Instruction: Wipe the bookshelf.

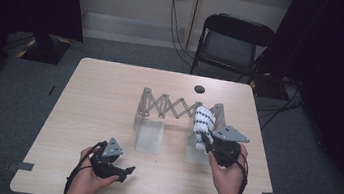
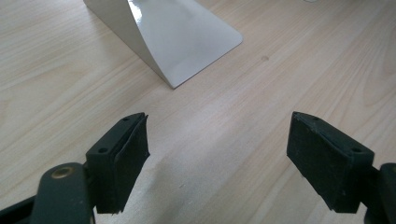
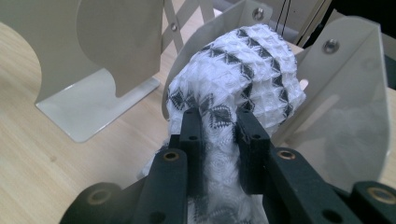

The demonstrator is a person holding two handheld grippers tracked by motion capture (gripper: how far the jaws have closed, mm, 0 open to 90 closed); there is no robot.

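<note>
A beige scissor-lattice rack point(image 1: 176, 108) stands mid-table on two plate feet. A white cloth with black diamond bands point(image 1: 202, 125) is draped over the rack's right end. My right gripper point(image 1: 207, 145) is shut on the cloth's hanging part; in the right gripper view the cloth point(image 3: 243, 70) bulges between two rack plates and is pinched between the pads of my right gripper point(image 3: 219, 133). My left gripper point(image 1: 126, 171) rests low near the table's front left, open, with bare wood between the jaws of the left gripper point(image 2: 217, 154).
The rack's left foot plate point(image 2: 187, 37) lies just ahead of the left gripper. A round hole point(image 1: 199, 89) sits in the table's far side. A black folding chair point(image 1: 232, 44) stands beyond the table, and cables run across the floor on the right.
</note>
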